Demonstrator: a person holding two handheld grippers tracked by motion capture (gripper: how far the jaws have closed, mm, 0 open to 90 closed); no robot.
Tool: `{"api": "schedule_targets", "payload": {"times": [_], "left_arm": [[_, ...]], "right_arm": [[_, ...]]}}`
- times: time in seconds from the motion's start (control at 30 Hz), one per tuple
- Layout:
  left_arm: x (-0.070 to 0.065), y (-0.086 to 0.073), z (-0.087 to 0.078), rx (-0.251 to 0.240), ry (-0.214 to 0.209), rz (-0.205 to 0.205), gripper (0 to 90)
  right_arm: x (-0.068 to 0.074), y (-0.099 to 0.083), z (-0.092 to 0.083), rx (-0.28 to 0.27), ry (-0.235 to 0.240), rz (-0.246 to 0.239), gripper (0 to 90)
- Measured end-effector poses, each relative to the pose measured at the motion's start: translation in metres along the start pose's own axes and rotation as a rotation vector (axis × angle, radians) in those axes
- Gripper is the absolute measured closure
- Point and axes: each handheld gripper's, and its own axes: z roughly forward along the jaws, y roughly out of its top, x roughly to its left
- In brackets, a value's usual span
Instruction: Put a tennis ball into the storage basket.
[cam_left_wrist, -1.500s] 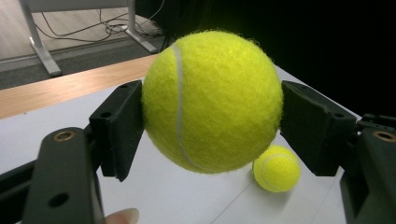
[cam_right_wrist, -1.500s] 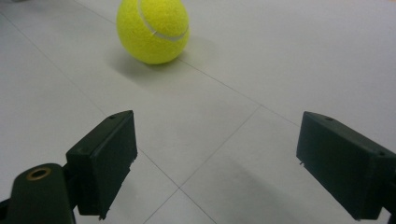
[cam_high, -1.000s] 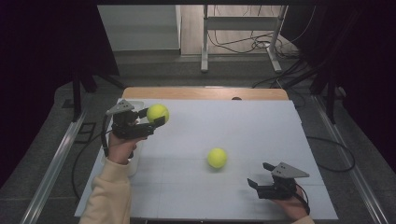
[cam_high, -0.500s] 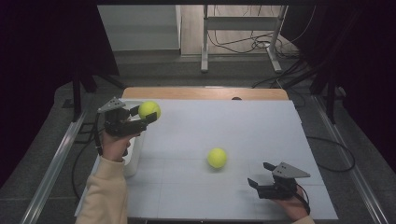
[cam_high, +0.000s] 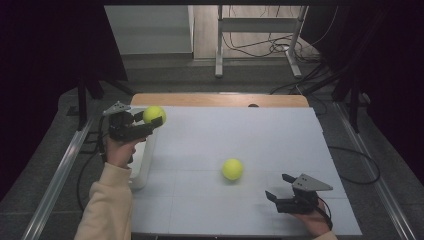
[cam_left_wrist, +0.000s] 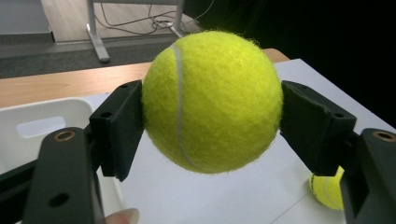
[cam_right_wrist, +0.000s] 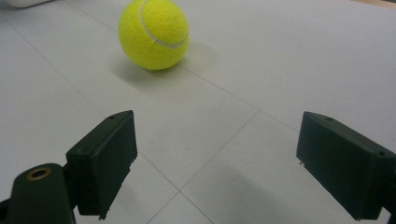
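Yellow felt tennis ball clamped between the left gripper's pads, just above the white plastic bin.
Second yellow ball lies ahead of the right gripper's wide-open, empty jaws.

You have nothing to read here: no word, brand or number shows on either tennis ball. The white bench and the tray carry no label either.
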Motion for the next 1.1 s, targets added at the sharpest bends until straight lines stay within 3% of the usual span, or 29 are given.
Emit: {"api": "schedule_targets", "payload": {"times": [0.6, 1.1], "left_arm": [[0.021, 0.003, -0.003, 0.014, 0.07, -0.011, 26.1], [0.036, 0.006, 0.002, 0.057, 0.125, -0.022, 26.1]], "right_arm": [[0.0, 0.0, 0.001, 0.004, -0.002, 0.002, 13.0], [0.0, -0.001, 0.001, 0.006, -0.003, 0.003, 13.0]]}}
